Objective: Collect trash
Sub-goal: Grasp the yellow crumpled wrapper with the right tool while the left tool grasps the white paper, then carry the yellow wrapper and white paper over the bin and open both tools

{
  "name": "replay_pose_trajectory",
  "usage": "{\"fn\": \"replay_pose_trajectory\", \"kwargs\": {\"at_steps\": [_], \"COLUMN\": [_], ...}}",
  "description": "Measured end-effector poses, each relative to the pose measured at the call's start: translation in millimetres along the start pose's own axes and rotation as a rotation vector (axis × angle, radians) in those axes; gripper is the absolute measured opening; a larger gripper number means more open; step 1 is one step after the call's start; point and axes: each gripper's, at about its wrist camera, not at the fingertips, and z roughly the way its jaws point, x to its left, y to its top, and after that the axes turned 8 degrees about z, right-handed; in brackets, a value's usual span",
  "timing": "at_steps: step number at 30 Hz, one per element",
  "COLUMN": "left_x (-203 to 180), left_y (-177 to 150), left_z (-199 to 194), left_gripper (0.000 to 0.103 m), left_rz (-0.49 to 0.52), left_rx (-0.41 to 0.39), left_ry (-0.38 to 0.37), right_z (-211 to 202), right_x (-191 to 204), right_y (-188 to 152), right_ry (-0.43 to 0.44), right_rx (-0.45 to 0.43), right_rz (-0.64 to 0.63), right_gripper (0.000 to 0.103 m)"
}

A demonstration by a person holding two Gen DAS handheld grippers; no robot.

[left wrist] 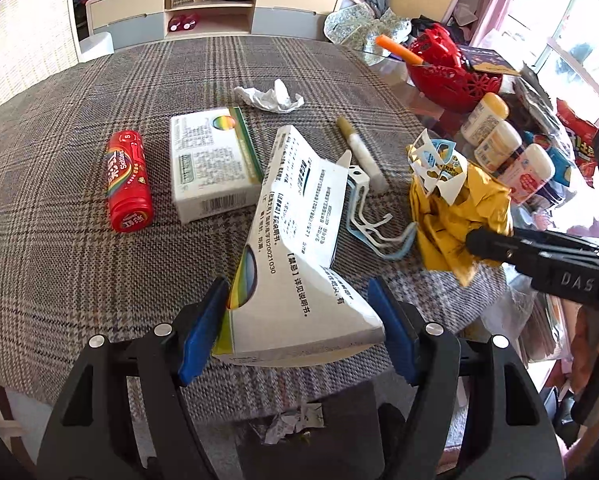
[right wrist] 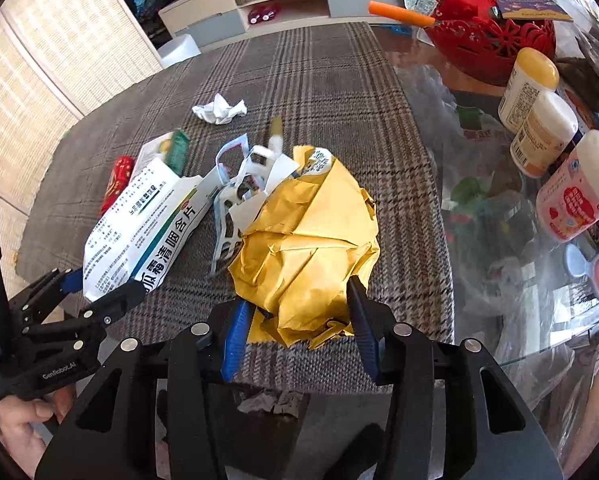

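Both pieces of trash are at the near edge of the counter (left wrist: 79, 92), and below that edge, between the two grippers, something dark with scraps of crumpled paper in it shows; it may be the bin, though that cannot be confirmed. If it is, the step in hand is carrying each piece over the edge and letting go only when it hangs clear above that opening. Neither piece is rigid, so the grip should be kept firm until then.

The left gripper (left wrist: 297, 320) stands fairly wide, its blue pads pressed on either side of the crushed white box (left wrist: 299, 240), which is tilted up off the cloth with its far end pointing toward the middle of the counter. The right gripper (right wrist: 299, 320) is about half closed on the crumpled yellow wrapper (right wrist: 311, 248), pinching its near lower part; white and blue cut-out scraps (right wrist: 239, 196) cling to the wrapper's far side and could drop off on the way.

Farther in, loose on the cloth, lie an intact white box (left wrist: 211, 164), a red candy tube (left wrist: 127, 180) beside it toward the left edge, and a gold-capped marker (left wrist: 359, 152). Nearest the far edge is a crumpled tissue (left wrist: 269, 96), also trash to be picked up.
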Motion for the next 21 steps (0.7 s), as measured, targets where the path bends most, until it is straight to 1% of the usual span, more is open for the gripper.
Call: {"fn": "replay_pose_trajectory", "kwargs": {"at_steps": [3,5,8,11,14,17,21], "left_x": [-8.7,-11.8,-17.1,-23.7,-28.6,-30.1,-28.1], "left_y": [-6.5,-12.0,-19.6,-23.9,-23.4,-17.9,-8.0], "left_z": [-7.5,-16.2,-30.3,-44.6,-60.6,-72.1,-80.6], "left_gripper": [0.068,0.068,0.067,0.067,0.067,0.067,0.067], "left_rz": [0.017,0.023,0.030,0.045,0.054,0.043,0.039], "left_rx": [-0.010,-0.034,-0.063,-0.084,-0.103,-0.130,-0.173], "left_ry": [-0.017,-0.026,-0.039,-0.051,-0.069,-0.089,-0.063], "right_z": [-8.2,-13.2,-16.0,-14.0,-12.4,-14.2,-17.0], "right_x": [1.9,8.1,15.4,19.3,25.2,34.3,48.1], "right_y": [-12.8,-22.8,-31.2,-32.0,-30.5,-31.6,-38.2], "right_ry": [0.036,0.055,0.046,0.048,0.044,0.054,0.063], "right_rx": [0.006,0.008,-0.009,-0.005,-0.007,-0.008,-0.005], "right_rz": [-0.001,-0.020,-0.033,-0.029,-0.040,-0.062,-0.109], "right_gripper": [0.046,0.046,0.045,0.045,0.045,0.045,0.045]}}
